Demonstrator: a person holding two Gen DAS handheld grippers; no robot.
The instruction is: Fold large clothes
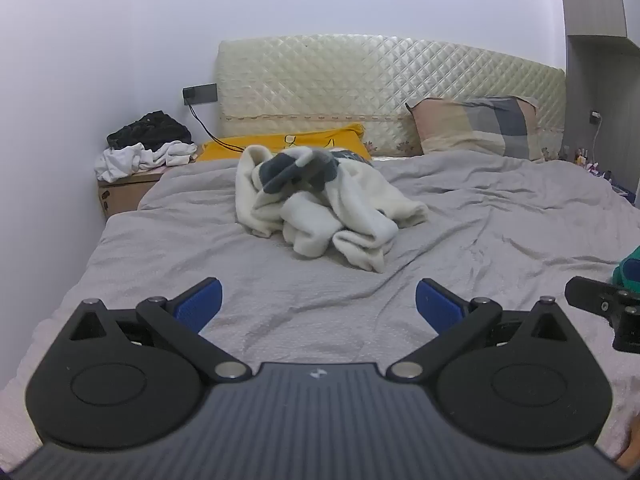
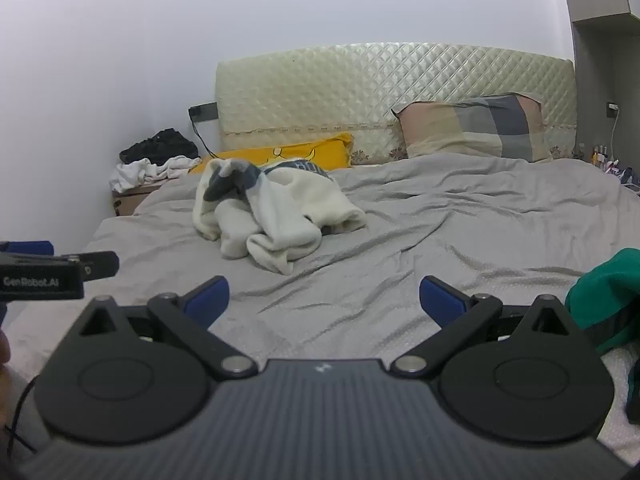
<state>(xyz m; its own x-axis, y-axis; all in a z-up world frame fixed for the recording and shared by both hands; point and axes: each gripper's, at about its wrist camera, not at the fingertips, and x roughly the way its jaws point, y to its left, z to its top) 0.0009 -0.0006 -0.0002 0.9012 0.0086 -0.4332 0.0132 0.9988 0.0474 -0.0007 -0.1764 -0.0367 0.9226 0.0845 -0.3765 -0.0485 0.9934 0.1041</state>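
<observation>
A cream fleece garment [image 1: 320,204] with grey patches lies crumpled toward the head of a bed [image 1: 500,232] spread with a wrinkled grey cover, nearer the bed's left edge than its right. Both hand-held tools hover low over the foot of the bed, tilted slightly down: the left gripper [image 1: 319,304] and the right gripper [image 2: 324,300] each have their blue-padded jaws spread wide, with nothing between them but bare cover.

Only the right wrist view shows much of a green garment [image 2: 604,300] heaped at the bed's right edge, beside that gripper's right finger; the left wrist view catches just a sliver of it. The right wrist view also takes in the side of the left tool at its left margin, while the left wrist view shows a dark part of the right tool at its right margin.

A quilted cream headboard [image 1: 388,84] stands against a pale wall, with a yellow pillow [image 1: 280,146] and a checked pillow [image 1: 476,126] propped before it. On a bedside cabinet [image 1: 124,188] at the bed's head-left corner sit black and white clothes [image 1: 144,146]. Small items, perhaps bottles, crowd the far right corner, too blurred to name.

Open cover stretches between the grippers and the cream garment, and across the right half of the bed.
</observation>
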